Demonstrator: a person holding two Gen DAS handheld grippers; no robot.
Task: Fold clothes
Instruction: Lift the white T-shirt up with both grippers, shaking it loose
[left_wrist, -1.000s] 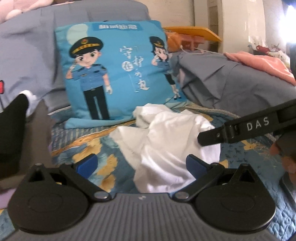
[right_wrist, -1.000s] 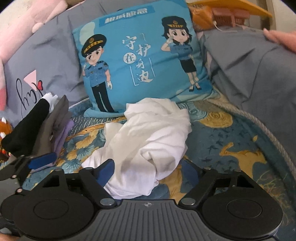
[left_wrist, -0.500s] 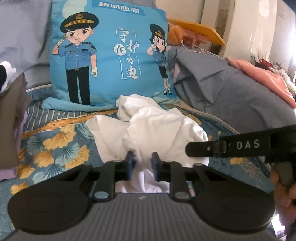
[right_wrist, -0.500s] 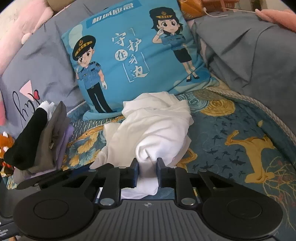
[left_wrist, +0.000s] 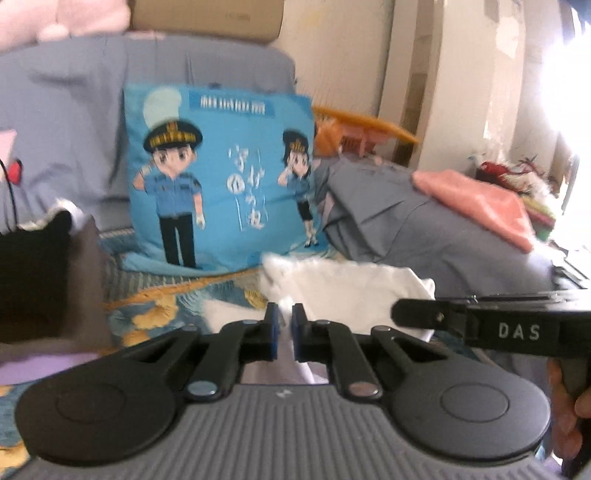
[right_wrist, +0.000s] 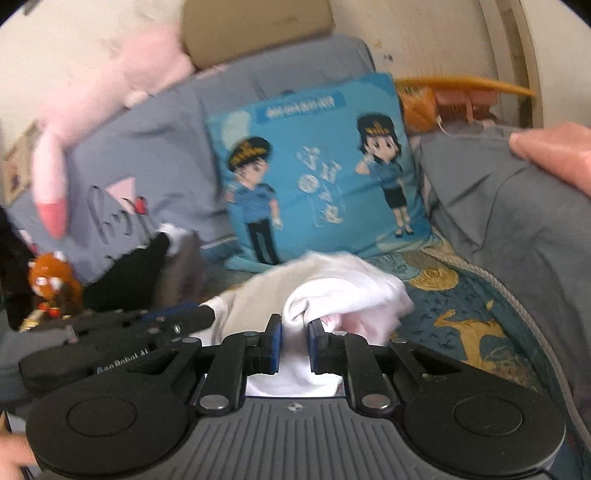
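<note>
White cloth, a crumpled garment (left_wrist: 354, 291), is being held by both grippers above a blue bedspread (right_wrist: 458, 306) patterned with gold. In the left wrist view, the left gripper (left_wrist: 284, 332) is being kept nearly closed, its blue-padded fingers (left_wrist: 272, 334) pinching a thin fold of the white garment between them, with only a narrow gap showing. In the right wrist view, the right gripper (right_wrist: 293, 341) is being kept clamped on a thicker bunch of the same garment (right_wrist: 332, 291), the fabric bulging up and out above the two pads (right_wrist: 275, 345). The right gripper's black body, marked "DAS", is being seen from the left wrist camera at the right edge (left_wrist: 517, 330), held by a hand (left_wrist: 569, 410). The left gripper is likewise being seen at the lower left of the right wrist view (right_wrist: 122, 332). A blue cushion (left_wrist: 221, 177) printed with two cartoon officers is being propped upright behind the garment. Dark folded clothes (right_wrist: 133, 273) are being stacked at the left, just beside the garment. Both views are being blurred by motion.
</note>
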